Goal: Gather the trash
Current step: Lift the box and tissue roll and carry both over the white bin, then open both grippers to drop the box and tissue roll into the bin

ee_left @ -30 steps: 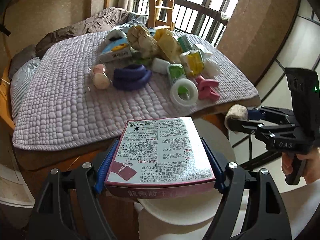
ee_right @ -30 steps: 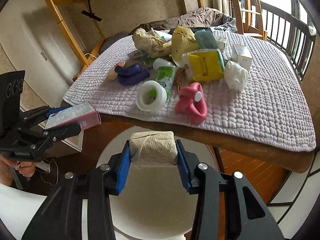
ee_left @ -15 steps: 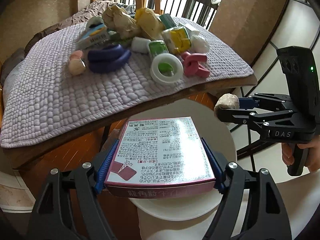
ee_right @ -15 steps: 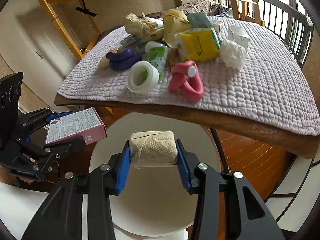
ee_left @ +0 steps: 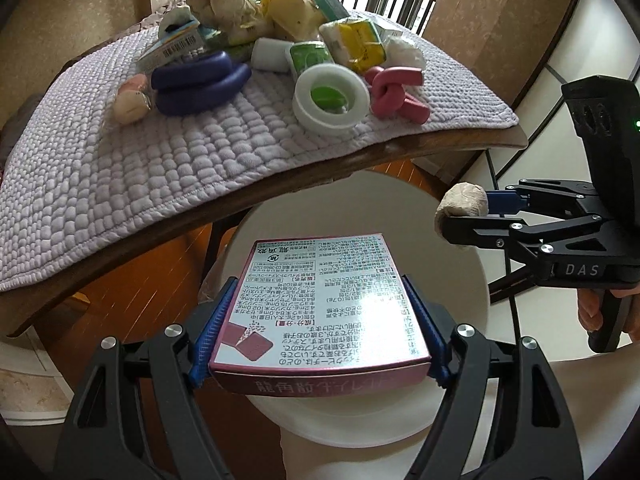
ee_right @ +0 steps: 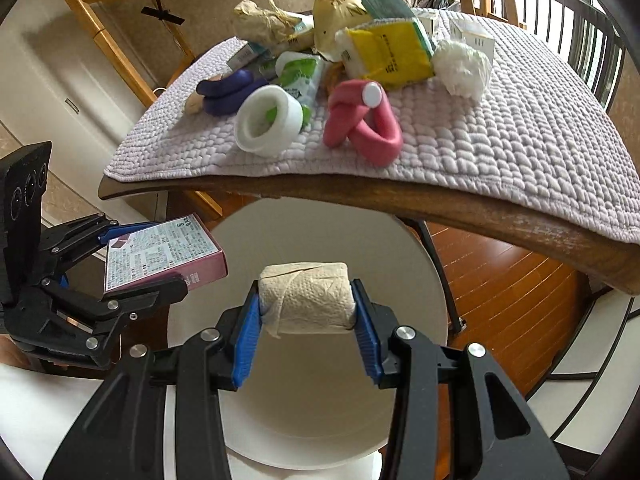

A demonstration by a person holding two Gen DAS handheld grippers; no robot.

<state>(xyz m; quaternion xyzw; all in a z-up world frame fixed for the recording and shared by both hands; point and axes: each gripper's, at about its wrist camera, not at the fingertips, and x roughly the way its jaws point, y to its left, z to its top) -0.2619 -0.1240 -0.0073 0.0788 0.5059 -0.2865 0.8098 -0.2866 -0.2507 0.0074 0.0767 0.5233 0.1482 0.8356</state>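
Observation:
My left gripper (ee_left: 320, 320) is shut on a flat pink box (ee_left: 324, 304) with printed text, held over the white round bin (ee_left: 460, 248) below the table edge. In the right wrist view the same box (ee_right: 160, 252) shows at the left with the left gripper (ee_right: 132, 264). My right gripper (ee_right: 306, 312) is shut on a beige wad of paper towel (ee_right: 306, 298) above the bin's opening (ee_right: 320, 400). The left wrist view shows that wad (ee_left: 462, 200) in the right gripper (ee_left: 468, 216) at the right, held by a hand (ee_left: 592, 312).
A wooden table (ee_left: 280, 192) under a lilac quilted mat (ee_left: 120, 168) carries a pile: white ring (ee_left: 330, 98), pink foam knot (ee_left: 394, 92), purple foam rolls (ee_left: 196, 84), yellow packet (ee_left: 360, 42), crumpled paper (ee_left: 224, 4). Orange wood floor (ee_right: 500, 280) lies beneath.
Both grippers have sunk lower with their loads, so the table top sits higher in both views and more of the bin shows beneath them. Grips are unchanged.

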